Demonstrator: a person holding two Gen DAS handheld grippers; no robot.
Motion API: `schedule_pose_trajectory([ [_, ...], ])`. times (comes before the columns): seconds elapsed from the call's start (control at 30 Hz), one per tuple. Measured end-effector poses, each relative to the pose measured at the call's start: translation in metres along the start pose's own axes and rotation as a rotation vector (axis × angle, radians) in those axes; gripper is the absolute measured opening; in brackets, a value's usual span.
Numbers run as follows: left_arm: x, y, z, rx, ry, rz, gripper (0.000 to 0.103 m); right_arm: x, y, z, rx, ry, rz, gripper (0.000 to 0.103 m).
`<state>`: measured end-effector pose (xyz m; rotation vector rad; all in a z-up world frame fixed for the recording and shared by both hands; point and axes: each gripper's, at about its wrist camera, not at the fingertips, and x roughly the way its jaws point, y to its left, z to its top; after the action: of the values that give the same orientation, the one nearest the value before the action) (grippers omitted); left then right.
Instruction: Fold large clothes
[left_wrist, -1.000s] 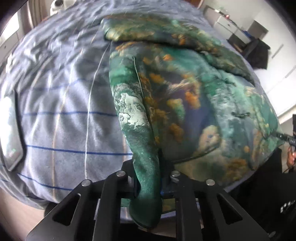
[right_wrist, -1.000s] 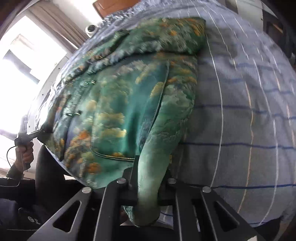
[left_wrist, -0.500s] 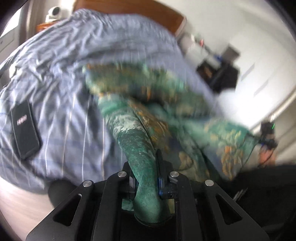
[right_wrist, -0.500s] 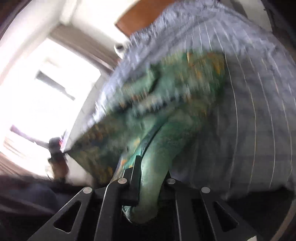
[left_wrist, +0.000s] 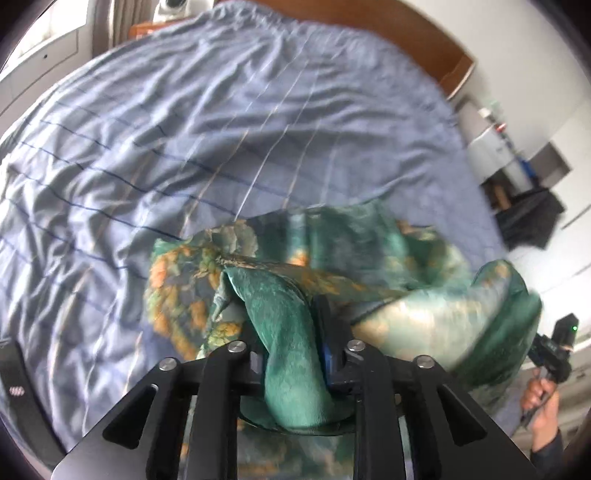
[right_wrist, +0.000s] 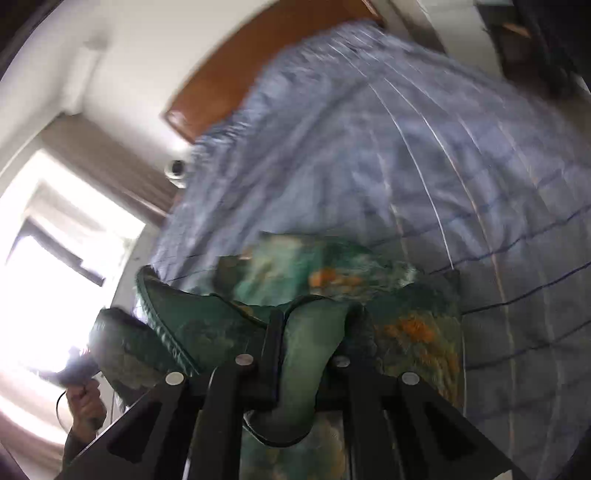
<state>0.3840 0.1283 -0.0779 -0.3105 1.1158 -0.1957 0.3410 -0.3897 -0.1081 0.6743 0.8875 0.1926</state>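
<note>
Glossy green satin garment (left_wrist: 291, 339) printed with orange blossoms and pale cream-grey patches, darker emerald along its piped edge. Beneath the garment, grey-blue crumpled bedsheet (left_wrist: 207, 122) crossed by thin white, tan and navy lines. Beyond the bedsheet, reddish-brown wooden headboard (right_wrist: 236, 81). Matte black gripper frames, silver screws.

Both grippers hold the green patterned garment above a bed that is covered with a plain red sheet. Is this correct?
Not fully. The sheet is blue-grey with thin stripes, not plain red; the left wrist view shows it clearly. The rest stands: the green patterned garment sits between the fingers of the left gripper, whose jaws are opening, and the right gripper is shut on it.
</note>
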Motion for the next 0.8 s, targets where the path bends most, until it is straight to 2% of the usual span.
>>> schedule_pose_trajectory([
  [0.07, 0.015, 0.006, 0.002, -0.028, 0.04, -0.017, 0.031, 0.025, -0.018, 0.0, 0.051, 0.026, -0.02, 0.012],
  [0.1, 0.016, 0.011, 0.005, -0.051, 0.057, -0.056, 0.037, 0.034, -0.029, -0.001, 0.101, 0.041, -0.007, 0.013],
  [0.13, 0.014, 0.016, 0.008, -0.07, 0.066, -0.098, 0.049, 0.041, -0.04, 0.0, 0.164, 0.062, 0.026, 0.015],
  [0.2, 0.0, 0.029, 0.016, -0.128, 0.079, -0.245, 0.063, 0.043, -0.058, 0.005, 0.264, 0.09, 0.105, 0.019],
  [0.27, -0.017, 0.035, 0.021, -0.151, 0.062, -0.332, 0.071, 0.037, -0.066, 0.01, 0.321, 0.105, 0.213, 0.037],
  [0.3, -0.026, 0.039, 0.023, -0.153, 0.046, -0.363, 0.079, 0.031, -0.067, 0.015, 0.333, 0.097, 0.274, 0.063],
  [0.33, -0.037, 0.043, 0.026, -0.144, 0.009, -0.36, 0.092, 0.023, -0.066, 0.02, 0.333, 0.072, 0.309, 0.093],
  [0.37, -0.045, 0.045, 0.028, -0.129, -0.026, -0.334, 0.095, 0.011, -0.064, 0.026, 0.328, 0.026, 0.333, 0.101],
  [0.4, -0.054, 0.049, 0.028, -0.1, -0.069, -0.291, 0.096, 0.003, -0.063, 0.029, 0.321, -0.007, 0.346, 0.103],
  [0.47, -0.059, 0.055, 0.025, -0.064, -0.083, -0.256, 0.096, -0.012, -0.057, 0.037, 0.28, -0.039, 0.324, 0.103],
  [0.5, -0.057, 0.057, 0.021, -0.045, -0.075, -0.244, 0.096, -0.016, -0.051, 0.039, 0.232, -0.04, 0.267, 0.103],
  [0.57, -0.046, 0.053, 0.01, 0.023, -0.04, -0.2, 0.097, -0.017, -0.032, 0.036, 0.066, -0.021, 0.091, 0.103],
  [0.67, -0.011, 0.032, -0.007, 0.156, 0.016, -0.066, 0.096, 0.0, -0.01, 0.016, -0.114, 0.065, -0.041, 0.103],
  [0.7, 0.003, 0.022, -0.01, 0.191, 0.029, -0.022, 0.093, 0.01, -0.005, 0.009, -0.146, 0.083, -0.08, 0.103],
  [0.73, 0.011, 0.016, -0.016, 0.217, 0.04, 0.006, 0.072, 0.014, -0.002, 0.001, -0.175, 0.098, -0.121, 0.103],
  [0.77, 0.021, 0.008, -0.019, 0.239, 0.06, 0.031, 0.054, 0.029, 0.004, -0.006, -0.22, 0.128, -0.198, 0.102],
  [0.8, 0.029, 0.0, -0.022, 0.253, 0.067, 0.101, 0.018, 0.038, 0.007, -0.012, -0.261, 0.136, -0.254, 0.081],
])
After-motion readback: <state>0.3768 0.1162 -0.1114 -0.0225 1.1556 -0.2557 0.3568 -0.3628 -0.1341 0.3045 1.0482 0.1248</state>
